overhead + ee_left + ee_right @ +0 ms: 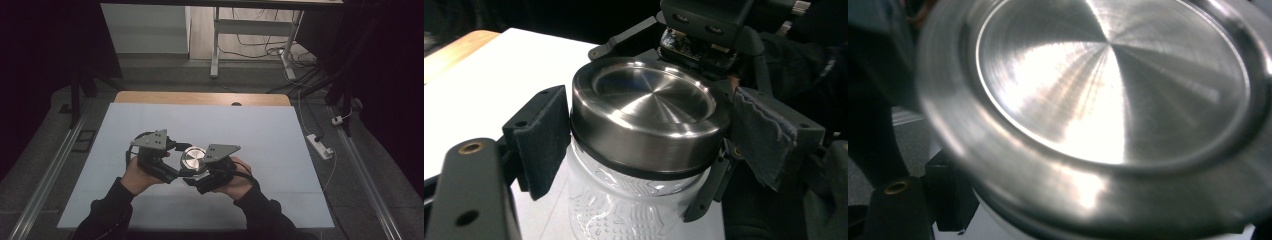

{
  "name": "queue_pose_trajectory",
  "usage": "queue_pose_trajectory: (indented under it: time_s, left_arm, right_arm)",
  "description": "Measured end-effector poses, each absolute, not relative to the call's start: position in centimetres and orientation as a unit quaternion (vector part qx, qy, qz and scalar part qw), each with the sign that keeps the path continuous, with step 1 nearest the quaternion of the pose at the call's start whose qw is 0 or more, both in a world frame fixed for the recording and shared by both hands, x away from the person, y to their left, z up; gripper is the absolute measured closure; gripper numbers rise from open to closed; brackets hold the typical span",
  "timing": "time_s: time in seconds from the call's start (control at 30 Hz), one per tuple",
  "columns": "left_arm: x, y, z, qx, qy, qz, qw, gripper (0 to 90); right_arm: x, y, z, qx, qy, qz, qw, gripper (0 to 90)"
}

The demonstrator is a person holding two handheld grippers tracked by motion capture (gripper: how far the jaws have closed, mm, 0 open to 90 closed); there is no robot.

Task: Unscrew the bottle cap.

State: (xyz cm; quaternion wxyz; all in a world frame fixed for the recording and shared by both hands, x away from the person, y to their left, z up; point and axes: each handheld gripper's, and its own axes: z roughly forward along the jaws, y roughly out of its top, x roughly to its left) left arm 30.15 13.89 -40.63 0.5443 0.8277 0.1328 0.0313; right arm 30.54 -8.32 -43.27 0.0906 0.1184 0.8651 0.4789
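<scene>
A clear embossed glass jar (624, 210) with a brushed steel lid (194, 158) is held just above the white table sheet (260, 130), between both hands. My left gripper (186, 159) is shut on the lid: its two black pads (544, 140) press on opposite sides of the lid's rim (649, 145). My right gripper (198, 171) comes in from the opposite side and is shut on the jar's glass body, below the lid. In the right gripper view the lid (1108, 85) is very close and blurred, and one black jaw shows at the lower left.
The sheet covers a wooden table whose far edge (200, 97) is bare. A white power strip (320, 146) and cables lie on the floor to the right. A desk frame (215, 50) stands beyond the table. Metal rails (50, 170) run along both sides.
</scene>
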Motion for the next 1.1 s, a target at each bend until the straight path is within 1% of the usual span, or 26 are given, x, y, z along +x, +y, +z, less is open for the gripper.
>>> queue_pose_trajectory:
  time_s: [0.07,0.23,0.3,0.37,0.4,0.43,0.47,0.53,0.63,0.67,0.7,0.8,0.87,0.97,1.03,1.1]
  left_arm:
    - [30.0,13.6,-40.7,0.826,0.15,0.044,0.542,19.1]
    - [29.1,12.0,-41.0,0.812,0.227,0.093,0.529,19.0]
    - [29.0,11.7,-41.0,0.81,0.238,0.101,0.526,18.9]
    - [29.2,11.6,-40.9,0.815,0.227,0.097,0.524,18.3]
    - [29.5,12.0,-40.7,0.814,0.218,0.077,0.532,17.0]
    - [29.5,12.0,-40.7,0.814,0.218,0.077,0.532,13.6]
    - [29.7,12.5,-40.5,0.81,0.213,0.06,0.543,13.6]
    - [30.2,13.7,-40.2,0.803,0.193,0.027,0.563,10.1]
    - [30.5,15.0,-40.1,0.808,0.153,0.005,0.57,11.2]
    - [30.5,15.1,-40.2,0.821,0.122,0.002,0.558,11.8]
    - [30.5,15.1,-40.2,0.821,0.122,0.002,0.558,12.0]
    - [30.4,14.7,-40.6,0.838,0.089,-0.006,0.539,12.9]
    - [30.4,14.4,-40.7,0.843,0.086,-0.003,0.53,13.7]
    - [30.2,14.3,-40.8,0.845,0.083,0.005,0.528,18.5]
    - [30.2,14.2,-40.9,0.846,0.087,0.009,0.527,18.6]
    - [30.1,13.9,-41.0,0.843,0.106,0.023,0.527,18.7]
  right_arm:
    - [30.7,-8.3,-43.4,0.128,0.864,0.477,0.094,15.4]
    - [31.2,-8.5,-43.7,0.169,0.86,0.468,0.115,15.4]
    - [31.4,-8.6,-43.8,0.177,0.859,0.466,0.117,15.4]
    - [31.5,-8.7,-43.9,0.184,0.858,0.464,0.12,15.5]
    - [31.5,-8.7,-43.8,0.179,0.859,0.466,0.117,15.4]
    - [31.5,-8.7,-43.8,0.179,0.859,0.466,0.117,15.4]
    - [31.4,-8.8,-43.7,0.171,0.859,0.469,0.113,15.4]
    - [31.0,-8.7,-43.4,0.149,0.861,0.475,0.103,15.4]
    - [30.3,-8.3,-43.0,0.113,0.864,0.483,0.088,15.4]
    - [30.2,-8.2,-42.9,0.107,0.864,0.484,0.085,15.4]
    - [30.2,-8.2,-42.9,0.107,0.864,0.484,0.085,15.4]
    - [29.8,-7.9,-43.0,0.092,0.87,0.478,0.075,15.4]
    - [29.7,-7.7,-43.2,0.088,0.873,0.473,0.073,15.4]
    - [29.7,-7.5,-43.5,0.088,0.876,0.468,0.072,15.4]
    - [29.8,-7.5,-43.5,0.088,0.878,0.465,0.074,15.4]
    - [29.9,-7.5,-43.6,0.099,0.877,0.464,0.078,15.4]
